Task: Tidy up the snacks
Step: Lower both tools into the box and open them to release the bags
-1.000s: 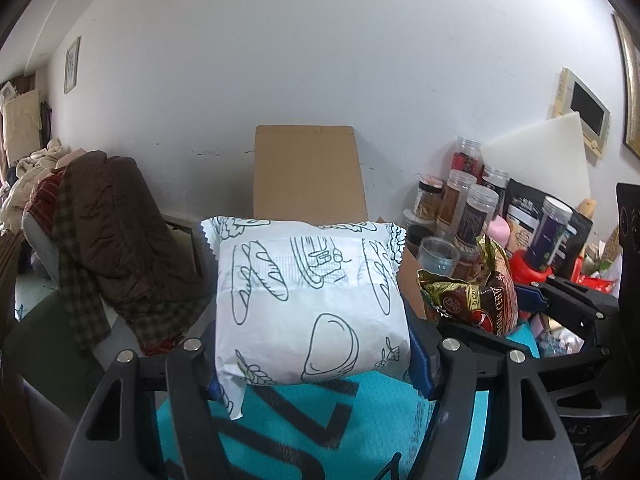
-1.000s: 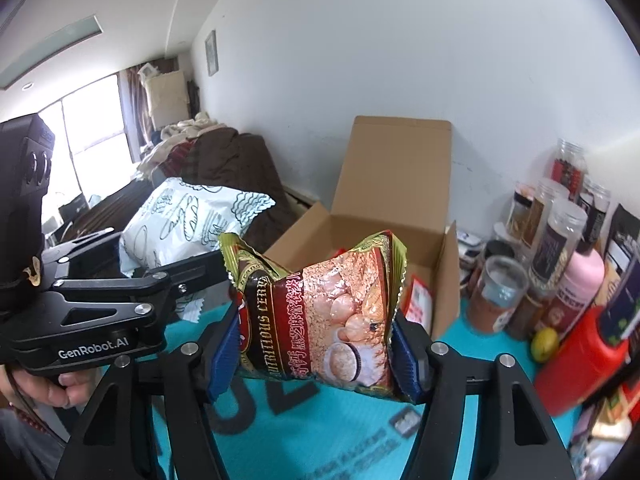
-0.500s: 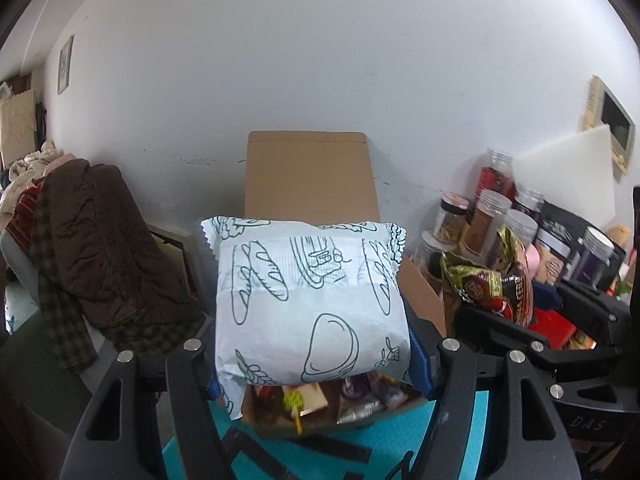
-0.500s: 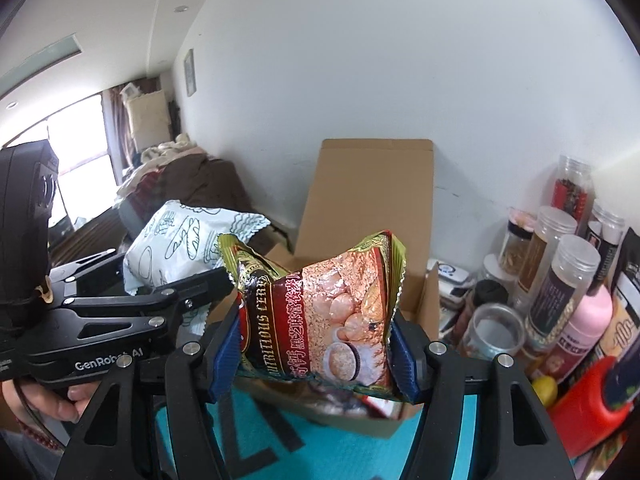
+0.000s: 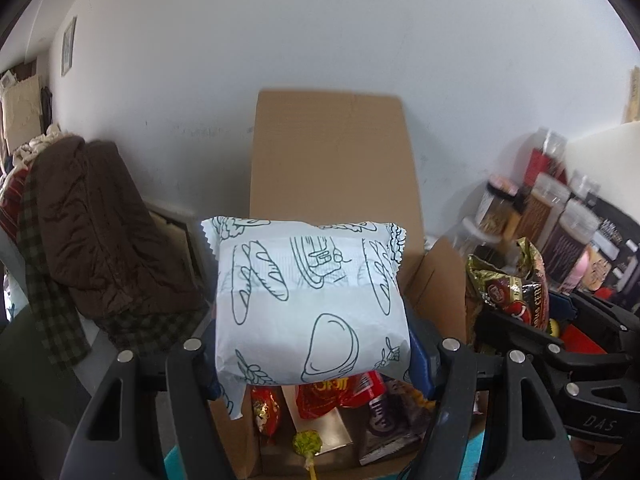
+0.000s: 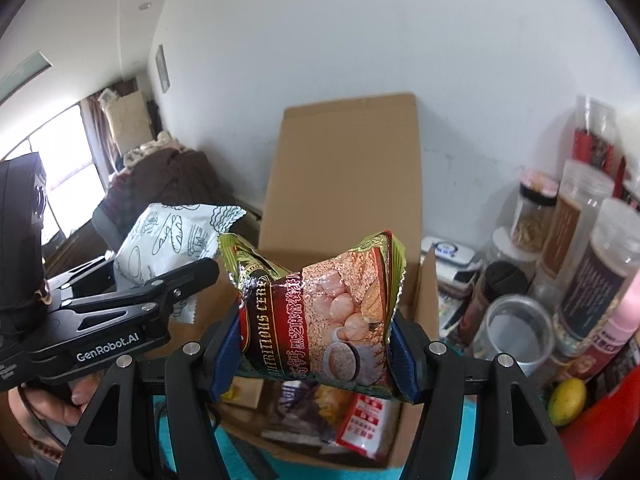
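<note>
I've got the left gripper (image 5: 312, 360) clamped on the white bread packet (image 5: 310, 304) and the right gripper (image 6: 314, 354) clamped on the cereal bag (image 6: 316, 316), both over the open cardboard box (image 5: 332, 184), so I'd lower each well inside before letting go.

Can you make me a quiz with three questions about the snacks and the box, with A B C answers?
1. Where is the white bag?
A. lying on the floor
B. held above the open box
C. behind the jars

2. What colour are the drawings on the white bag?
A. dark green
B. pink
C. orange

3. What is the right gripper doing?
A. hanging open with nothing in it
B. lying in the box
C. squeezing the cereal bag

Answers:
1 B: the left gripper clamps it, and snacks in the box show just beneath.
2 A: the bread outlines are dark green on white.
3 C: both blue pads press the cereal bag's sides.
</note>
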A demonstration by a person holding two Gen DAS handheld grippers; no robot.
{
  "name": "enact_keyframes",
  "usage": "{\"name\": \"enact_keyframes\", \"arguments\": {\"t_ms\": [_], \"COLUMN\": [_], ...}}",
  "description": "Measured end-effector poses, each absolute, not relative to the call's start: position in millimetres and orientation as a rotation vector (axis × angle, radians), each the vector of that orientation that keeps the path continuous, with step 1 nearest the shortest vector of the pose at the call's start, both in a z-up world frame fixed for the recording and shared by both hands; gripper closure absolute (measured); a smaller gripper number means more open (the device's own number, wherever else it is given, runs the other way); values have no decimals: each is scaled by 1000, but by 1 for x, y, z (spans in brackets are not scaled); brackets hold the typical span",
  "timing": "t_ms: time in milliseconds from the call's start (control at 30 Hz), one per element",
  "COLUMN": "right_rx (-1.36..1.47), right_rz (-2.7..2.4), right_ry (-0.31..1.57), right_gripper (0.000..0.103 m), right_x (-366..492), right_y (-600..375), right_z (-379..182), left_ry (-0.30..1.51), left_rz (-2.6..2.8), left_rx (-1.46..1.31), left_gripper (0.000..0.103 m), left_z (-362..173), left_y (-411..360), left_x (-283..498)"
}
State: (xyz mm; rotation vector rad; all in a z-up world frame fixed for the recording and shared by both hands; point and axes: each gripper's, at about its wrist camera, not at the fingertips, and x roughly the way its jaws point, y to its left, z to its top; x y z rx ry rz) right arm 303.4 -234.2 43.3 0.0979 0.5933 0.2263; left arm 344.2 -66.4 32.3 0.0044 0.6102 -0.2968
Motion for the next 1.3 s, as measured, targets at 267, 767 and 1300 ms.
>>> {"name": "enact_keyframes", "arguments": {"t_ms": [267, 767, 1300], "right_rx": [138, 66, -52], "right_rz": [263, 218, 147], "right_ry": [668, 772, 810], "right_gripper": [40, 39, 35], "right_x": [331, 348, 356], "right_y": [-240, -234, -226], "right_z": [12, -18, -27], "left_ry": [718, 881, 938], "left_rz": [-273, -268, -213], "left_rx": [59, 147, 200], "left_gripper": [35, 35, 35], "left_z": [-5, -48, -55], "left_y": [-79, -101, -111], "left_x": [375, 390, 398]}}
